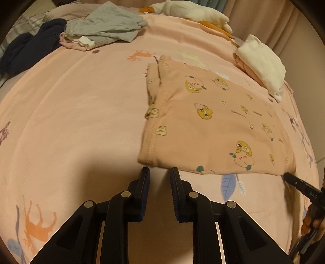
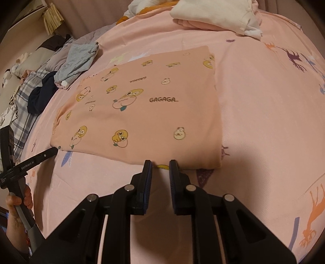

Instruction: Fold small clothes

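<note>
So I've got both grippers hanging over the bed with the pink animal-print sheet (image 1: 81, 105), angled down at the near edge of the peach cartoon-print garment (image 1: 213, 126), which lies folded flat in a rough rectangle around the middle of the bed. In the left wrist view the left gripper (image 1: 159, 171) sits just at the garment's near hemmed corner, fingers a narrow gap apart with nothing pinched between them, only sheet showing through. Same deal from the right wrist view: the right gripper (image 2: 160, 164) hovers at the near edge of the garment (image 2: 146, 105), by its other near corner, fingers close together but not shut, and no cloth between the pads. The "GAGAGA" lettering is readable on the top layer there. Other laundry sits toward the far side of the bed: a crumpled grey cotton garment (image 1: 107, 26) over a bit of pink cloth, a dark navy garment (image 1: 30, 46) just beside it, and a folded cream fleece piece (image 1: 262, 63) stacked near the far edge on the other side. A white and orange plush toy (image 1: 195, 12) lies at the far edge.
</note>
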Tool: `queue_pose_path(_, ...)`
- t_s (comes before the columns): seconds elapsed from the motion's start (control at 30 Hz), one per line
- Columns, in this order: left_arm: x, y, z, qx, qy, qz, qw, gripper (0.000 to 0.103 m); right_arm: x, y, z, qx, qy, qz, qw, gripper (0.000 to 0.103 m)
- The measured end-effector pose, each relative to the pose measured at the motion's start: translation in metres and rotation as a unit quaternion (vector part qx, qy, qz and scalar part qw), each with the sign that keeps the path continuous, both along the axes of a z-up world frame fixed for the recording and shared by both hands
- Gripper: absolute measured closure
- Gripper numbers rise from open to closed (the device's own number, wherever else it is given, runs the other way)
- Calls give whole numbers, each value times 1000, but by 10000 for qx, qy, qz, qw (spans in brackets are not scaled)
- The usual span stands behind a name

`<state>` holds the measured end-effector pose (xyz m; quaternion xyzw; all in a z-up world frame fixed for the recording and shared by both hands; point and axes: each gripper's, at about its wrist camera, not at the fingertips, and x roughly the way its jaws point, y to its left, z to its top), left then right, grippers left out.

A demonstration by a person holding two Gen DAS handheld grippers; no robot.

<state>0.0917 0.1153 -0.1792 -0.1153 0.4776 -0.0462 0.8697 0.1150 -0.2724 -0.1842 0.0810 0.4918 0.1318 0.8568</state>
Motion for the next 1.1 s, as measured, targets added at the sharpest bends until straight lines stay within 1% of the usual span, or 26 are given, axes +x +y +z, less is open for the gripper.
queue_pose_path(0.27,-6,22,2,-211,52,250,9995,85,-6,-14,0,39,66,-197,9998,89)
queue_pose_path(0.4,-11,35,6,-398,70,423,9983,85,-10,-27,3,45,77,-401,9992,86)
queue_pose_path(0.47,-13,42,7,-514,78,504,9974,78,-12,-36,5,46,79,-549,9984,86)
queue_pose_path(0.53,-15,50,9,-668,48,628,9958,58,-15,-48,7,84,66,-751,9971,85)
queue_pose_path(0.6,-17,58,11,-813,-6,742,9939,54,-18,-57,11,77,18,-950,9954,84)
queue_pose_path(0.73,-15,66,12,-1075,-11,838,9907,54,-23,-66,23,31,-189,-1143,9933,75)
queue_pose_path(0.87,-10,66,10,-1357,42,775,9877,54,-23,-61,36,248,-379,-1038,9936,66)
queue_pose_path(0.97,-5,63,8,-1589,112,653,9851,54,-21,-46,43,341,-469,-801,9951,60)
queue_pose_path(1.1,1,61,3,-2002,219,543,9780,53,-17,-24,45,440,-465,-445,9970,56)
